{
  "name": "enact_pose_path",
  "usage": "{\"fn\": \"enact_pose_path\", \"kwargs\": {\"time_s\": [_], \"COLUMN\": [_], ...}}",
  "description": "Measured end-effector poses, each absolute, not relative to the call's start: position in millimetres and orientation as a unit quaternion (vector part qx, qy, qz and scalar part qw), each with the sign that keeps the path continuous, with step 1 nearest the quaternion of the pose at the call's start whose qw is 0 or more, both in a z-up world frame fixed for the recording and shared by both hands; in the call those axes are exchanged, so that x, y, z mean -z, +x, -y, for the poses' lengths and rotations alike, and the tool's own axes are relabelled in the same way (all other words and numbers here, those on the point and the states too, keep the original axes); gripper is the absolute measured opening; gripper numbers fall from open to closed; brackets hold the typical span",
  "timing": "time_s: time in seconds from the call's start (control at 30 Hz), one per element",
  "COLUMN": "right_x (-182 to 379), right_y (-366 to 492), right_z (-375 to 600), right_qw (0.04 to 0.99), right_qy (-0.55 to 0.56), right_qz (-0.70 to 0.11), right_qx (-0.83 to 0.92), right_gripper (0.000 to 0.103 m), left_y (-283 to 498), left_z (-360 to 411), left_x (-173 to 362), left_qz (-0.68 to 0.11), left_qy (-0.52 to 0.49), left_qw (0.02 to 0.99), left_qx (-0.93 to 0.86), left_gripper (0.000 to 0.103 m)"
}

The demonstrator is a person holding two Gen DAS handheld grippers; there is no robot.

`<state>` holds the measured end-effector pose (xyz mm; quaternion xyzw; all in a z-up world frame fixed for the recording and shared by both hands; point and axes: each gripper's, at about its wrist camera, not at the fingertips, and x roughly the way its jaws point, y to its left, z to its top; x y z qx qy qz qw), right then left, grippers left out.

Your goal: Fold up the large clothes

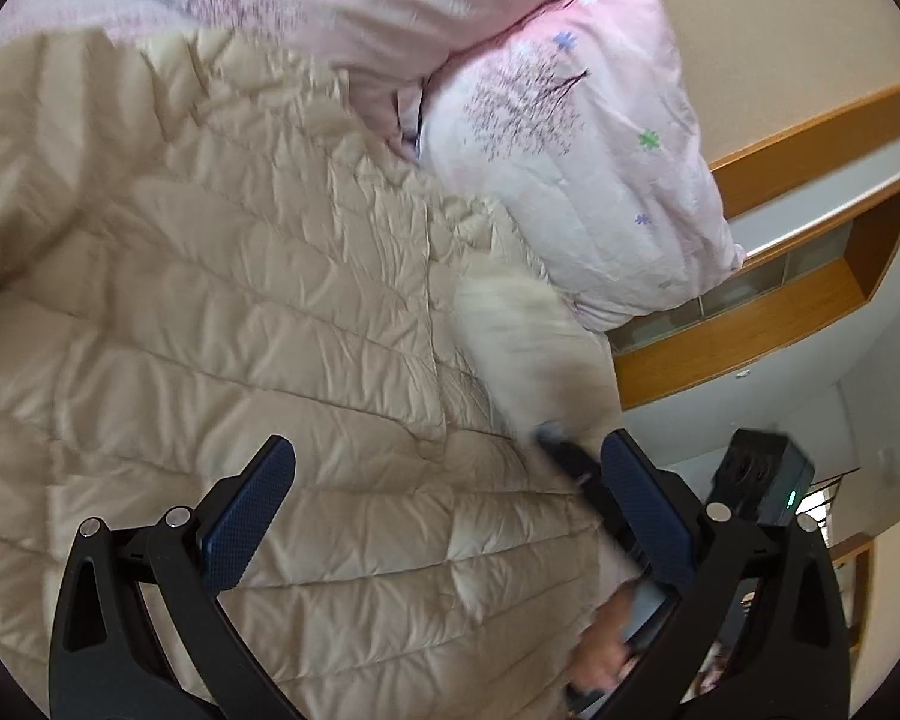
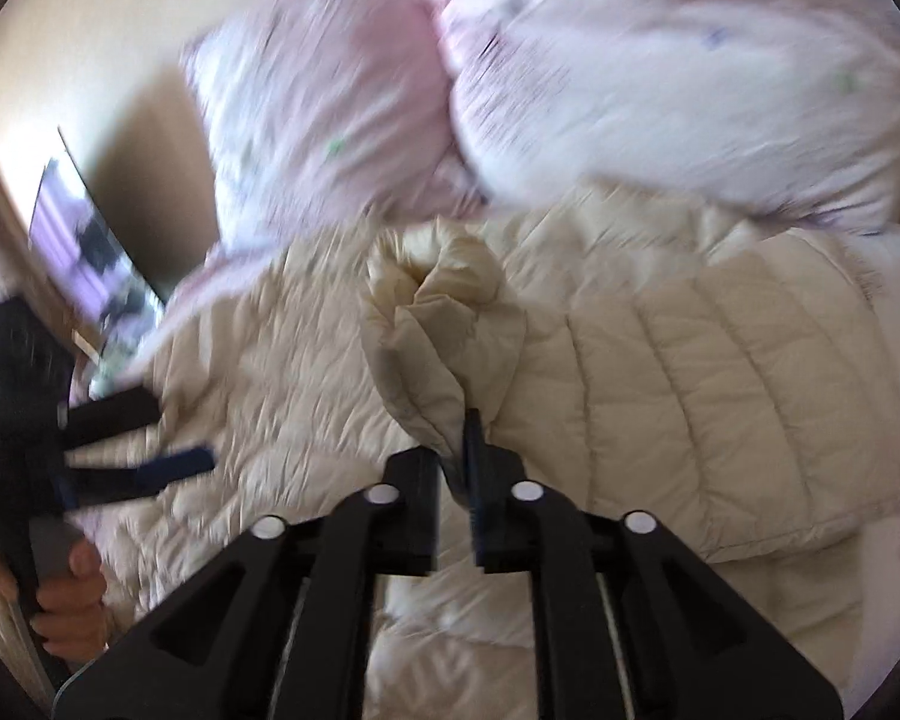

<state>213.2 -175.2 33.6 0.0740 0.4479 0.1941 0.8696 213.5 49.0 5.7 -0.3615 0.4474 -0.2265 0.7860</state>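
The right claw (image 2: 459,468) pinches a bunched sleeve (image 2: 444,324) of the cream down jacket (image 2: 720,384); the left claw (image 1: 450,504) gapes empty above it; motion blur smears the pink bedding (image 2: 660,72) beyond.

The quilted down jacket (image 1: 240,312) was a pale cream-beige, stitched in horizontal channels. The pillows (image 1: 600,180) at the far side were soft pink and white, printed with purple-grey trees and small green and lilac flowers. The left gripper (image 1: 444,507) was black with dark blue textured pads (image 1: 246,516). The wooden headboard (image 1: 750,324) at right was orange-brown.
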Motion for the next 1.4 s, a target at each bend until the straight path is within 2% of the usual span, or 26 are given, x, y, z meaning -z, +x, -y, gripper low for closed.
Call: {"fn": "enact_pose_path", "kwargs": {"time_s": [0.03, 0.07, 0.13, 0.27, 0.33, 0.43, 0.5, 0.53, 0.57, 0.6, 0.63, 0.7, 0.97, 1.2, 1.4], "right_x": [-32.5, -34.9, -42.1, -58.9, -65.1, -68.1, -67.0, -66.0, -65.2, -64.1, -63.7, -63.6, -66.6, -50.8, -15.4], "right_y": [207.4, 204.9, 195.1, 189.3, 187.7, 183.1, 178.9, 180.2, 179.1, 179.2, 177.9, 178.2, 178.6, 208.6, 242.5], "right_z": [173.5, 173.3, 174.9, 212.4, 234.2, 267.5, 288.2, 292.8, 303.0, 307.2, 314.7, 321.6, 332.5, 306.5, 294.3], "right_qw": [0.868, 0.871, 0.875, 0.879, 0.881, 0.885, 0.888, 0.888, 0.889, 0.889, 0.889, 0.889, 0.899, 0.884, 0.851], "right_qy": [0.069, 0.068, 0.066, 0.132, 0.161, 0.196, 0.215, 0.221, 0.231, 0.236, 0.243, 0.248, 0.237, 0.199, 0.193], "right_qz": [-0.449, -0.443, -0.432, -0.415, -0.407, -0.396, -0.388, -0.386, -0.382, -0.381, -0.378, -0.376, -0.365, -0.42, -0.485], "right_qx": [-0.2, -0.202, -0.21, -0.194, -0.178, -0.145, -0.122, -0.115, -0.104, -0.098, -0.09, -0.08, -0.054, -0.057, -0.052], "right_gripper": [0.064, 0.068, 0.069, 0.071, 0.071, 0.072, 0.072, 0.072, 0.072, 0.072, 0.072, 0.072, 0.07, 0.043, 0.041], "left_y": [215.5, 218.1, 222.8, 234.2, 241.0, 250.3, 257.1, 261.1, 263.9, 266.9, 270.5, 273.9, 275.7, 274.6, 270.6], "left_z": [-47.1, -43.9, -38.3, -26.7, -21.0, -11.0, -4.7, -0.3, 2.2, 4.4, 6.4, 3.9, -62.7, -82.2, -76.8], "left_x": [-3.5, -1.8, 1.2, 9.3, 14.1, 18.5, 20.4, 22.1, 23.3, 24.4, 24.9, 21.1, -30.8, -13.7, 1.9], "left_qz": [-0.451, -0.456, -0.464, -0.486, -0.497, -0.51, -0.514, -0.517, -0.519, -0.522, -0.523, -0.515, -0.439, -0.464, -0.486], "left_qy": [-0.364, -0.365, -0.366, -0.366, -0.367, -0.362, -0.357, -0.355, -0.353, -0.35, -0.345, -0.341, -0.309, -0.282, -0.266], "left_qw": [0.782, 0.778, 0.773, 0.763, 0.756, 0.751, 0.749, 0.748, 0.747, 0.748, 0.749, 0.755, 0.829, 0.83, 0.824], "left_qx": [0.23, 0.23, 0.229, 0.221, 0.216, 0.212, 0.216, 0.217, 0.216, 0.215, 0.214, 0.219, 0.157, 0.123, 0.114], "left_gripper": [0.102, 0.102, 0.102, 0.09, 0.087, 0.077, 0.058, 0.053, 0.042, 0.024, 0.015, 0.006, 0.005, 0.005, 0.005]}}
